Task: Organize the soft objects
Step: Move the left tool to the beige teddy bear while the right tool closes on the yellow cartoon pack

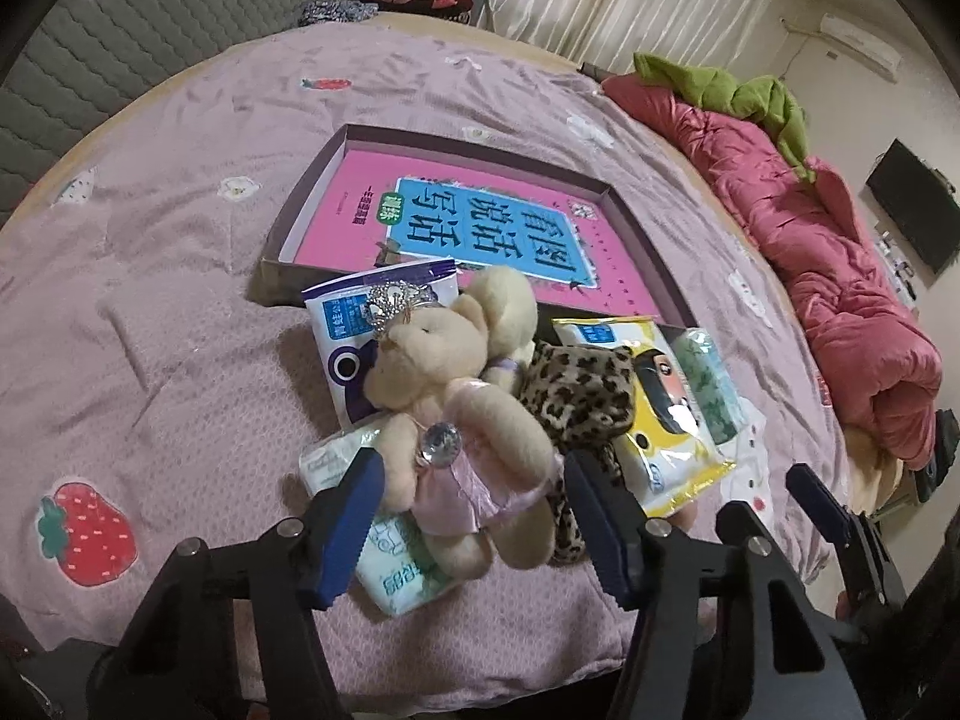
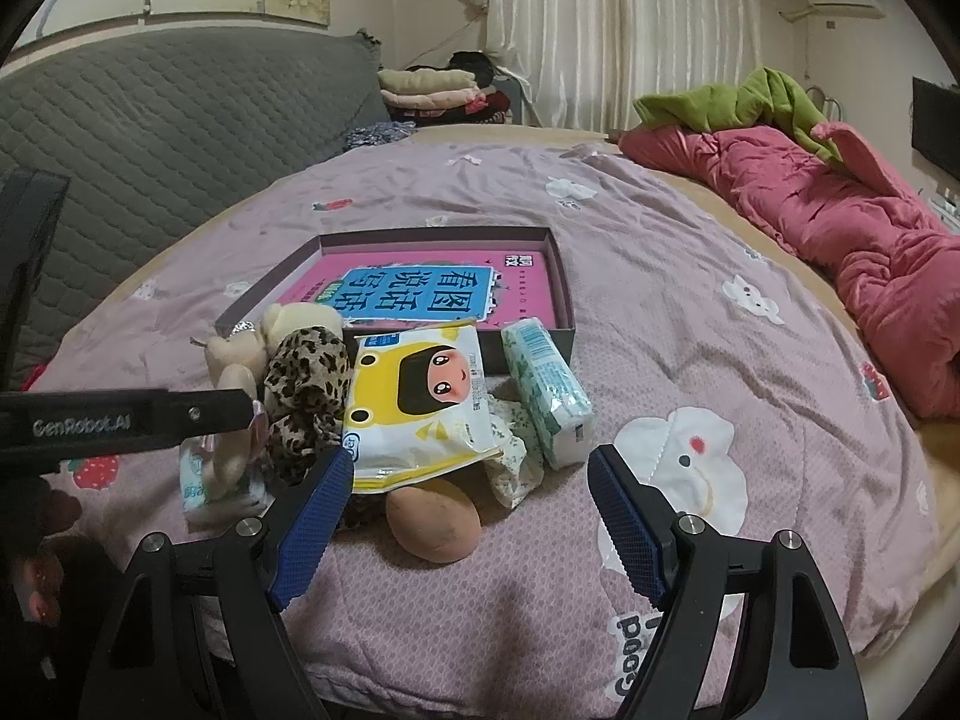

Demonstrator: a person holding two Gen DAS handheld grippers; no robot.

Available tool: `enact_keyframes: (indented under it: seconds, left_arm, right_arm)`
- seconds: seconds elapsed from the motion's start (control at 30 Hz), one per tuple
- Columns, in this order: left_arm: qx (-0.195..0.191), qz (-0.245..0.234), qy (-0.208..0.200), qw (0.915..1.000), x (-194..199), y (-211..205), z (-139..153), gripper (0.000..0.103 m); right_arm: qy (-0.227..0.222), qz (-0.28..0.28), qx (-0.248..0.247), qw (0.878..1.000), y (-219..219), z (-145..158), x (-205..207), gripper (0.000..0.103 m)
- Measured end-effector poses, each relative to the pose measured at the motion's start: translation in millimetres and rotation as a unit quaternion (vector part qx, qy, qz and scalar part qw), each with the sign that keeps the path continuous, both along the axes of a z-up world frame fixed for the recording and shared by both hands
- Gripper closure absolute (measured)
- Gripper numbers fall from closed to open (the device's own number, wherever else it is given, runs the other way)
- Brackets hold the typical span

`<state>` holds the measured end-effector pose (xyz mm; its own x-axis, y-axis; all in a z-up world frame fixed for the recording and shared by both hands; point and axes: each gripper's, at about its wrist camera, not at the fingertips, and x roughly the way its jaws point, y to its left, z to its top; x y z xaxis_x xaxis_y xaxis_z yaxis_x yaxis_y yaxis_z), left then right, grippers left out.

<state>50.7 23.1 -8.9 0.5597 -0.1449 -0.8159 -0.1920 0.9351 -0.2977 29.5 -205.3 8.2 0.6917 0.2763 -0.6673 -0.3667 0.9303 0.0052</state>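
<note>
Clearly the left gripper (image 1: 474,516) is the one at work: its blue pads sit either side of the plush bear (image 1: 456,420), jaws spread and not visibly pinching it. The bear lies on the pink bedspread (image 1: 180,300), sprawled over a white tissue pack (image 1: 396,564), with a leopard-print cloth (image 1: 576,396) touching its right side. Beyond them lies the open box (image 1: 636,222), a pink book (image 1: 480,222) inside. Further right lie the yellow wipes pack (image 2: 414,402), a green tissue pack (image 2: 546,396) and a tan ball (image 2: 432,525). The right gripper (image 2: 468,516) hangs spread and empty above the ball. My worry: closing on the bear's skirt could snag the tissue pack or the cloth underneath and drag them along.
</note>
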Motion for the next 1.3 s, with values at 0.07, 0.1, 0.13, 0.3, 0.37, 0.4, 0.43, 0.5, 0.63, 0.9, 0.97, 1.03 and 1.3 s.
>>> enact_keyframes:
  seconds: [0.07, 0.1, 0.13, 0.3, 0.37, 0.4, 0.43, 0.5, 0.63, 0.9, 0.97, 1.03, 1.3]
  left_arm:
    - [0.000, 0.000, 0.010, 0.9999, 3.4, -2.2, -1.0, 0.041]
    - [0.003, 0.000, 0.012, 0.9999, 3.9, -3.4, -1.4, 0.041]
    - [0.010, 0.001, 0.014, 0.9998, 5.1, -4.6, -2.3, 0.041]
    - [0.011, 0.004, 0.025, 0.9996, 12.8, -1.8, -10.6, 0.045]
    - [0.007, 0.004, 0.025, 0.9997, 13.9, -0.2, -11.6, 0.048]
    - [0.004, 0.004, 0.023, 0.9997, 14.0, 0.9, -11.6, 0.051]
    - [0.000, 0.003, 0.021, 0.9998, 14.0, 1.9, -11.4, 0.052]
    - [-0.007, 0.003, 0.019, 0.9998, 13.1, 4.0, -11.6, 0.054]
    - [-0.029, 0.005, 0.011, 0.9995, 11.3, 11.7, -12.0, 0.060]
    - [-0.047, -0.003, 0.002, 0.9989, 12.2, 17.8, -12.9, 0.063]
    - [-0.043, -0.008, 0.001, 0.9990, 11.6, 15.8, -12.6, 0.063]
    - [-0.044, -0.011, 0.001, 0.9990, 12.0, 15.3, -12.6, 0.063]
    - [-0.046, -0.016, 0.003, 0.9988, 11.9, 14.6, -13.6, 0.063]
  right_arm:
    - [-0.001, -0.001, -0.001, 1.000, 0.8, -0.9, 2.4, 0.022]
    - [-0.001, 0.000, 0.000, 1.000, 1.3, -1.5, 3.5, 0.022]
    - [-0.001, 0.001, -0.002, 1.000, 2.0, -2.5, 5.1, 0.022]
    - [0.010, 0.010, -0.004, 1.000, 5.1, -9.1, 12.6, 0.022]
    - [0.014, 0.009, 0.001, 1.000, 4.3, -10.3, 15.8, 0.022]
    - [0.015, 0.008, 0.006, 1.000, 2.5, -10.9, 17.7, 0.022]
    - [0.017, 0.006, 0.010, 1.000, 1.1, -11.3, 19.5, 0.022]
    - [0.023, -0.001, 0.016, 1.000, -2.7, -13.3, 25.5, 0.022]
    - [0.034, -0.002, 0.024, 0.999, -6.2, -17.4, 31.2, 0.022]
    - [0.017, 0.046, -0.016, 0.999, 18.4, -23.3, 25.9, 0.022]
    - [0.016, 0.052, -0.024, 0.998, 23.7, -25.9, 28.8, 0.022]
    - [0.011, 0.056, -0.031, 0.998, 28.4, -27.9, 32.9, 0.022]
    - [0.024, 0.066, -0.023, 0.997, 37.3, -32.4, 48.6, 0.022]
